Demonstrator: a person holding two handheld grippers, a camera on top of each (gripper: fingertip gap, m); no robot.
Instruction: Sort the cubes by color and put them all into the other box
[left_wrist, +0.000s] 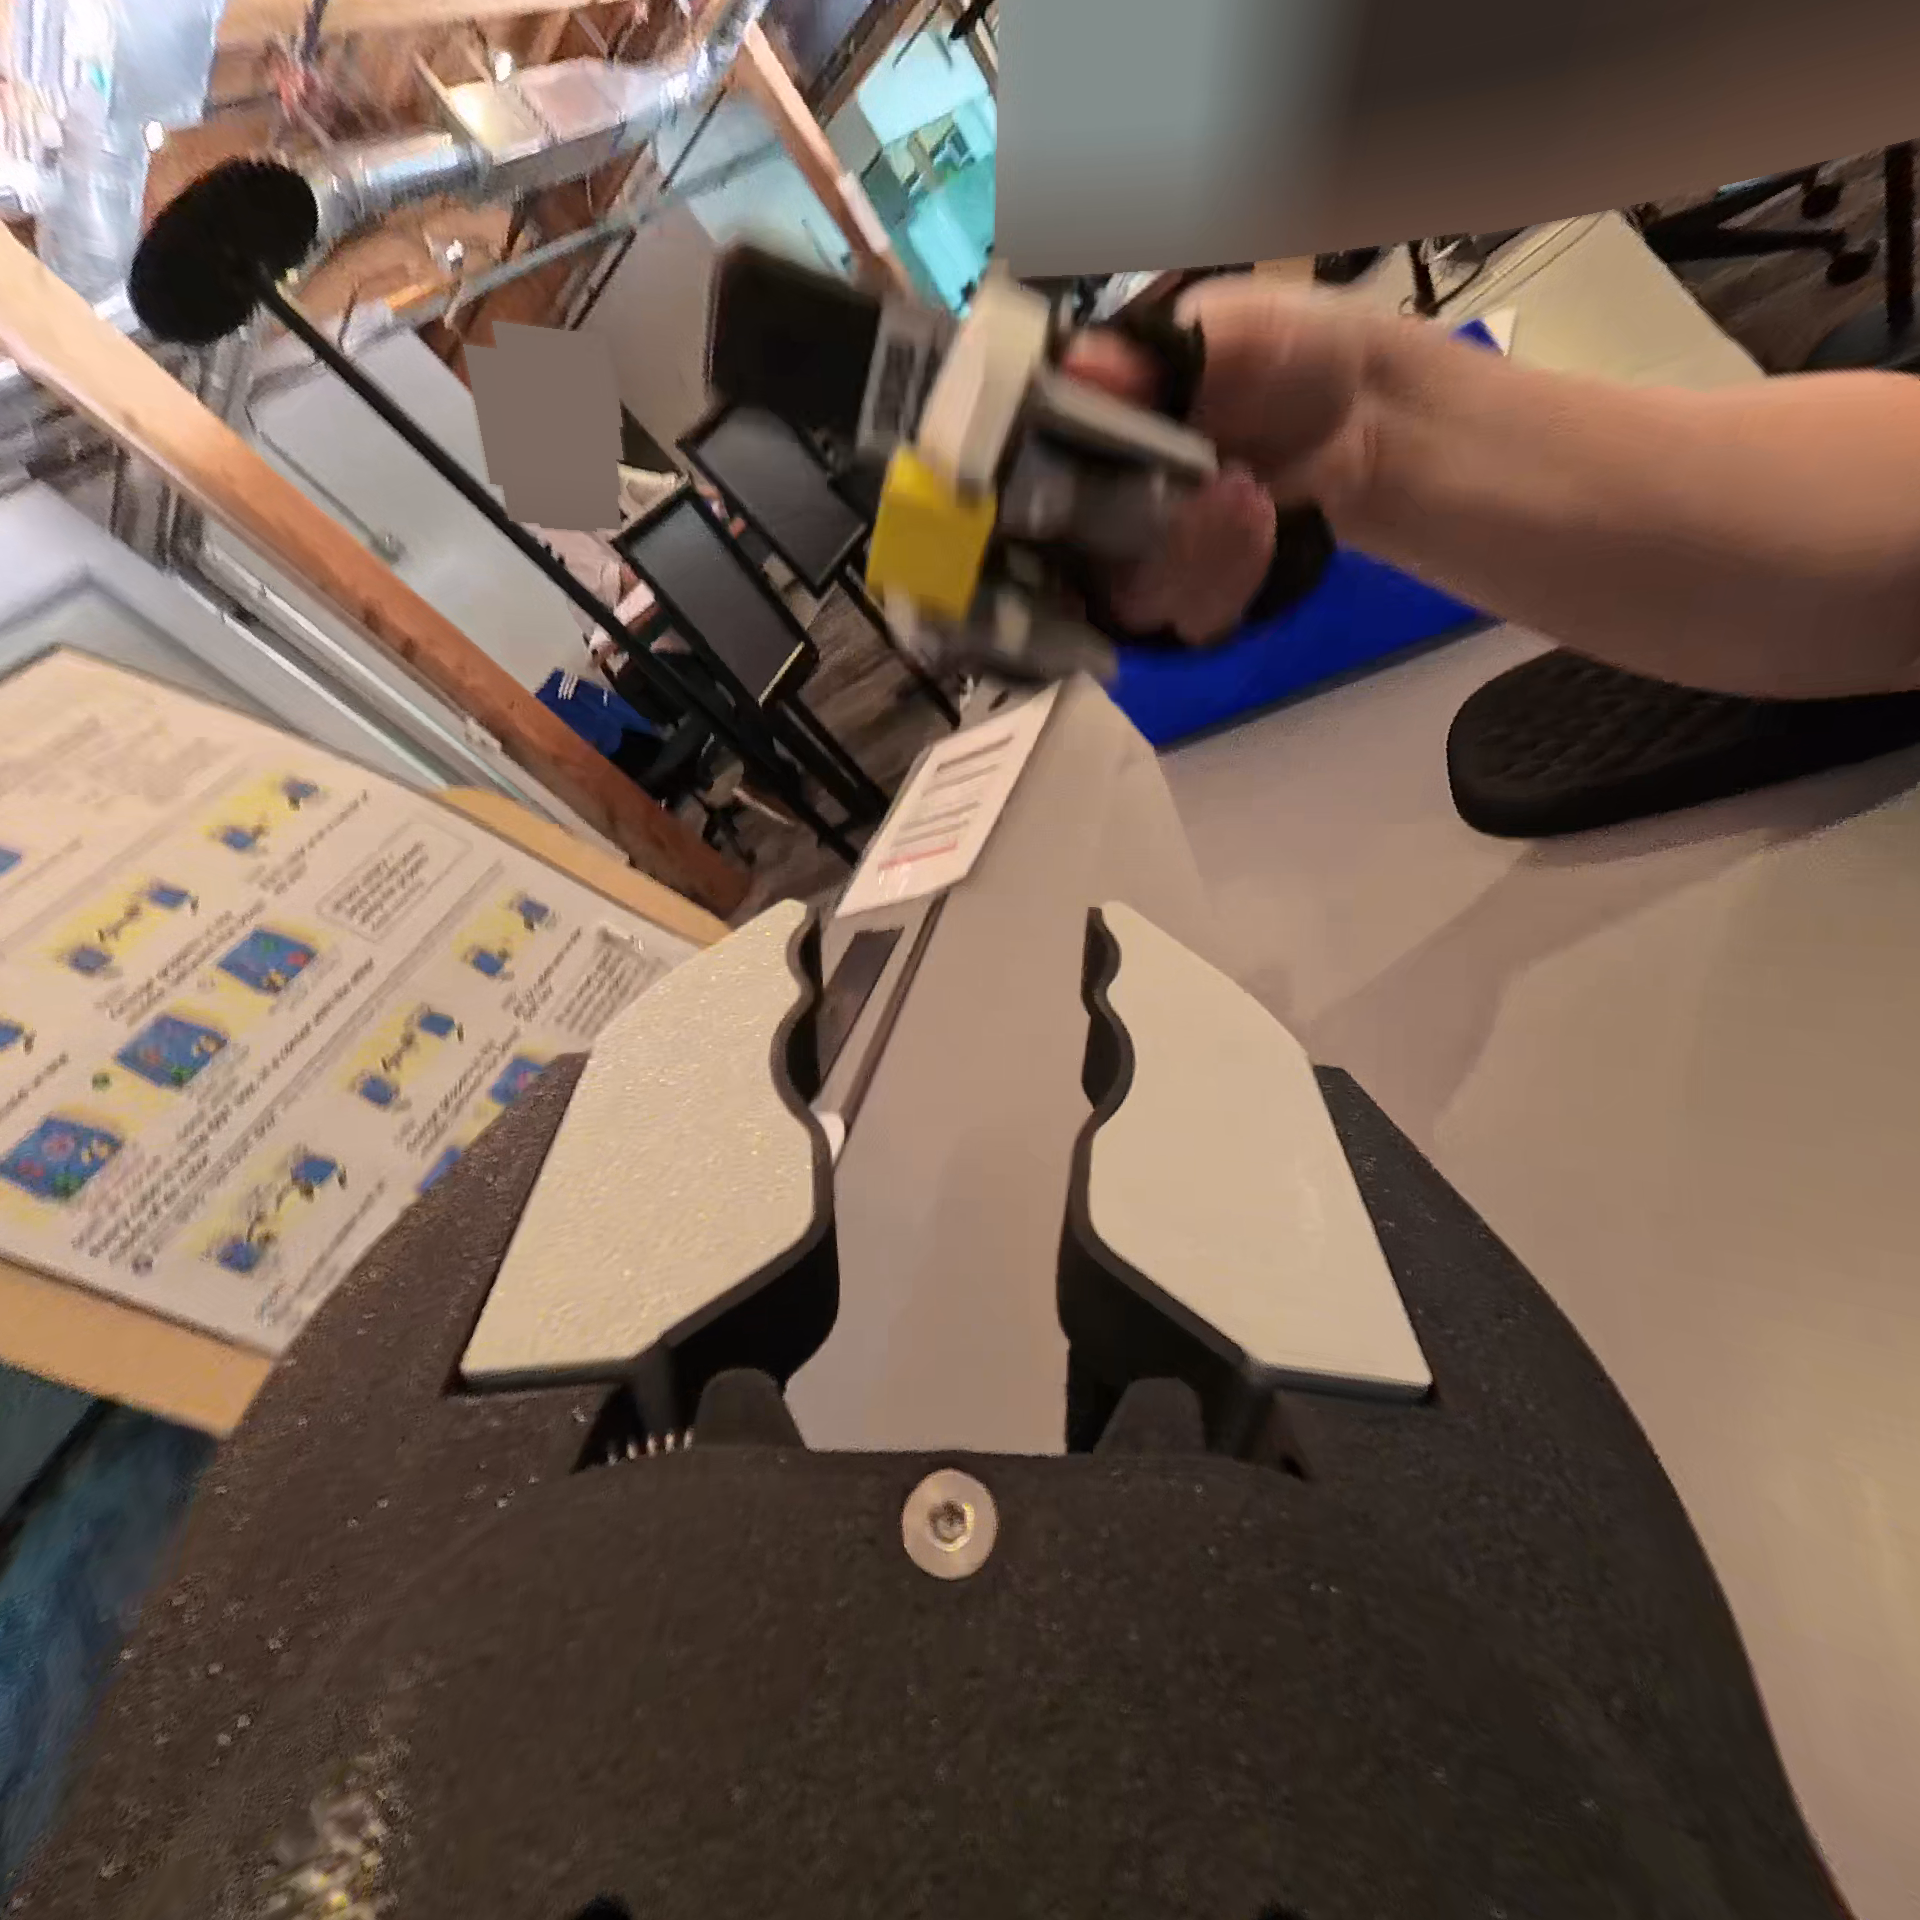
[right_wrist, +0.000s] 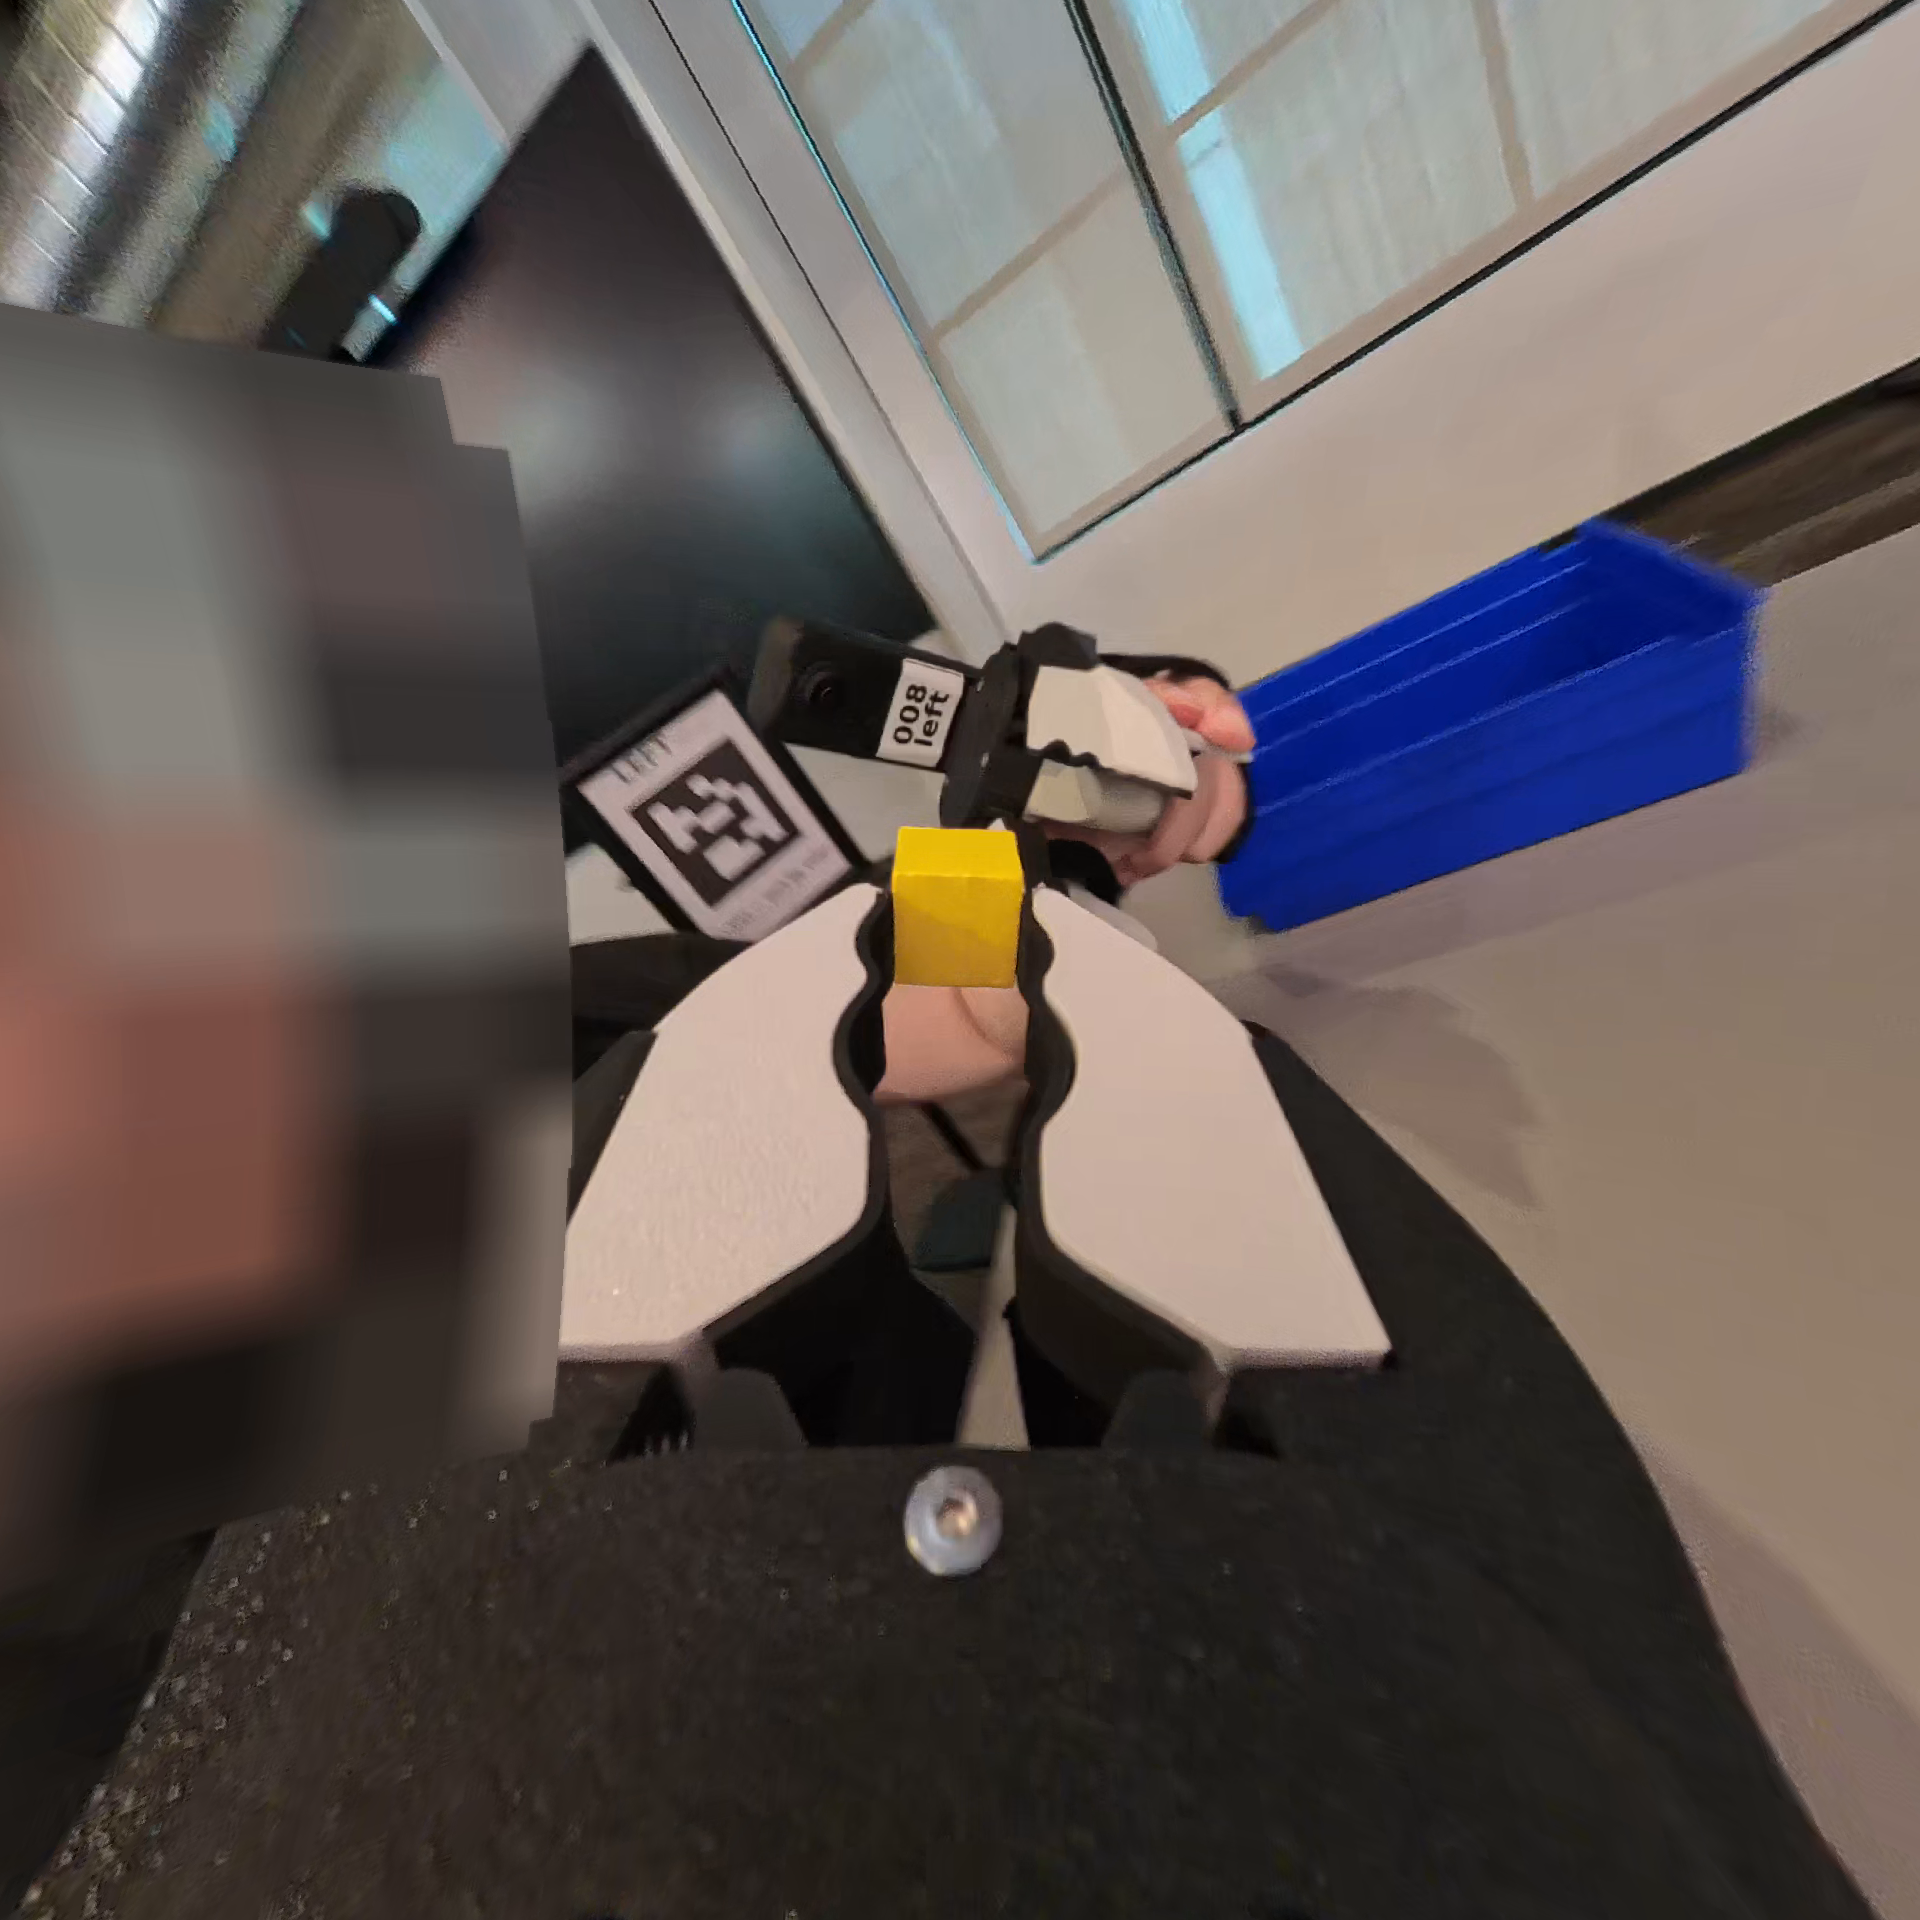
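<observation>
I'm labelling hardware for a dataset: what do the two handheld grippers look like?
Both the left gripper and right gripper have flat light-grey fingers with wavy black inner edges, set on a rough black body with a silver screw. The left carries a black-and-white square marker.

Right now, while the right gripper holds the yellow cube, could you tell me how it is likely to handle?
The yellow cube keeps crisp, straight edges between the right gripper's fingers, so it is probably rigid. Its flat faces suggest it will sit still rather than roll. It is pinched only at the fingertips and looks smooth, so it might slip if jolted.
</observation>
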